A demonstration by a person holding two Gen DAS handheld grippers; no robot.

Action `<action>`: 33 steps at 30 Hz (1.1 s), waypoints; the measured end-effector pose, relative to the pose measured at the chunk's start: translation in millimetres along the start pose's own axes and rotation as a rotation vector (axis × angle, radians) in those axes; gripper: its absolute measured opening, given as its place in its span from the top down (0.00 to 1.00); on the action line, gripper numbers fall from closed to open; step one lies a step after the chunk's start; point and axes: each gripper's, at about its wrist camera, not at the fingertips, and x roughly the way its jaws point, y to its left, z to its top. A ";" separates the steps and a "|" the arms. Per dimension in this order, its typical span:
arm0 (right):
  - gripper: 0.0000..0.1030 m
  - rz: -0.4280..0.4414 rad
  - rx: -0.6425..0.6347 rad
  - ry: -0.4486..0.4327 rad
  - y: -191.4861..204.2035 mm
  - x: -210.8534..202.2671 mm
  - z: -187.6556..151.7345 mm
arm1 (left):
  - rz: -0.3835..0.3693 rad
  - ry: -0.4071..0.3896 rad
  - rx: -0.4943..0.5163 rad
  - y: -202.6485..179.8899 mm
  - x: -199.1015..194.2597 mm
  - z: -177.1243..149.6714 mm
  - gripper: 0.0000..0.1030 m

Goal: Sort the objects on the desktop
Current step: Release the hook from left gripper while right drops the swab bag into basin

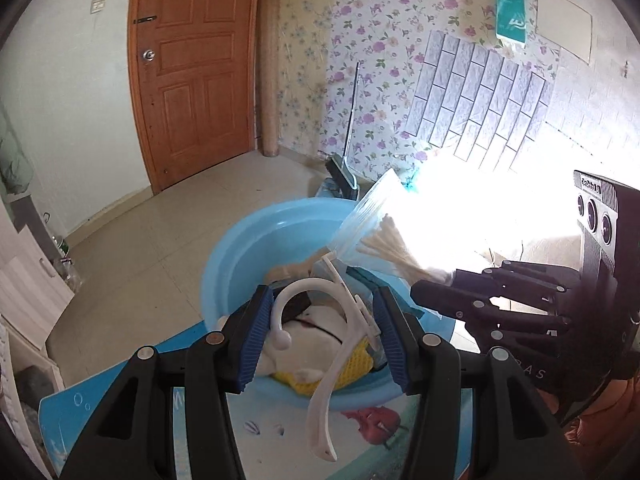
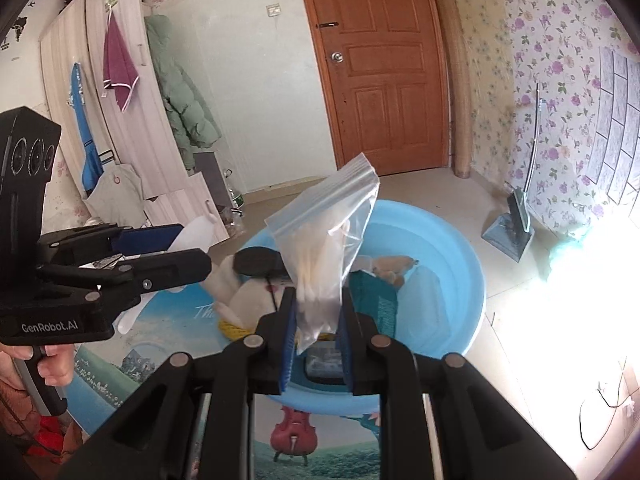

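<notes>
two items lifted, basin part full

left tongs [image 1: 320,332] clamp a white hook [image 1: 332,320]; right tongs [image 2: 318,336] pinch a bag of cotton swabs [image 2: 324,252] — both over the blue basin [image 2: 452,280] beyond, already holding a plush toy [image 1: 316,320] — dropping them remains, i judge.

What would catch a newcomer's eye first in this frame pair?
Probably the two held items above the light blue basin: the left gripper is shut on a white plastic hook, and the right gripper is shut on a clear zip bag of cotton swabs. Next, the basin itself, already holding a white plush toy and other items, with harsh sunlight washing out the floor at the right.
</notes>
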 end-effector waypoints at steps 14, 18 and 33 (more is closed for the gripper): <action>0.79 -0.027 0.036 0.089 -27.5 35.7 -3.8 | -0.003 0.013 0.015 2.7 11.6 2.2 0.14; 0.63 -0.057 0.025 0.109 -22.4 38.6 -3.5 | 0.014 -0.007 -0.008 13.0 -6.2 -3.4 0.12; 0.54 -0.202 -0.013 0.044 8.8 -4.0 -5.7 | 0.106 -0.041 -0.117 58.3 -78.0 -69.2 0.09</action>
